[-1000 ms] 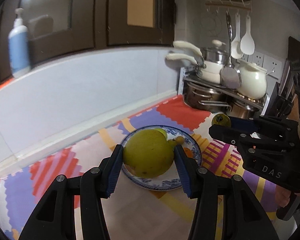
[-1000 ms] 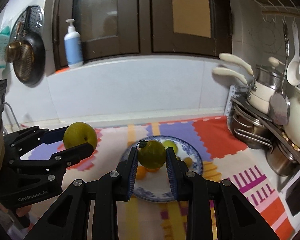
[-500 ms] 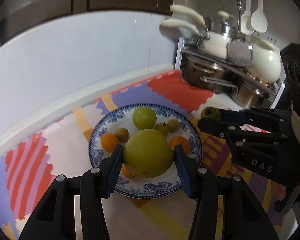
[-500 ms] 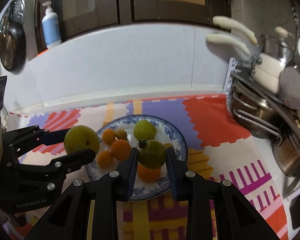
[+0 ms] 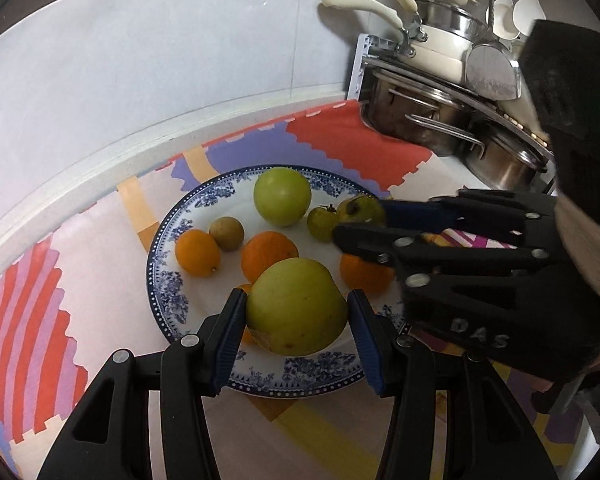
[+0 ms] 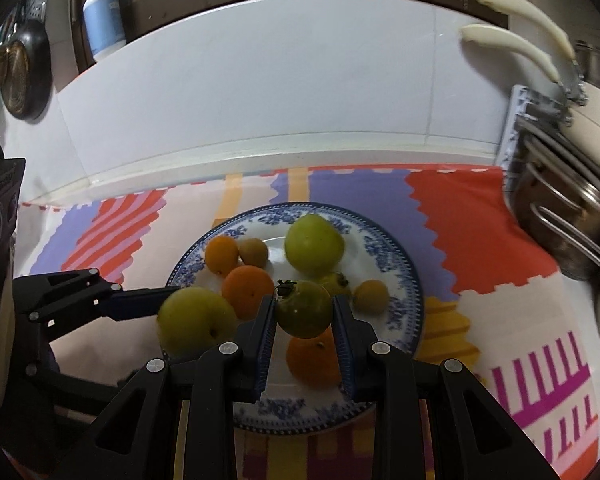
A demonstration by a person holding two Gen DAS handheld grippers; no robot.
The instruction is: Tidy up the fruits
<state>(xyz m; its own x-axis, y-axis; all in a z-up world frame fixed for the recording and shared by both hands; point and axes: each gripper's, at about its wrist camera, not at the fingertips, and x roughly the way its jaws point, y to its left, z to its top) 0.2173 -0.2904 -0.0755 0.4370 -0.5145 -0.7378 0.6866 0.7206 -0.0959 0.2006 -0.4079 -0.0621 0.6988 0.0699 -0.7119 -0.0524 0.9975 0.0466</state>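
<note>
1. Fruits heaped on blue-patterned plate (image 5: pixel 168 292) atop colourful mat (image 5: pixel 340 140).
2. Left gripper (image 5: pixel 296 320) clamped on large yellow-green pear (image 5: pixel 296 308), poised over plate's near rim.
3. Right gripper (image 6: pixel 304 320) clamped on small green persimmon (image 6: pixel 304 308), directly above an orange (image 6: pixel 314 360); likely needs bare plate nearby to set down.

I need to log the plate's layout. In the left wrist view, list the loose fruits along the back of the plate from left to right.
Orange → small brown fruit → big green apple → small green fruit with a stem.
</note>
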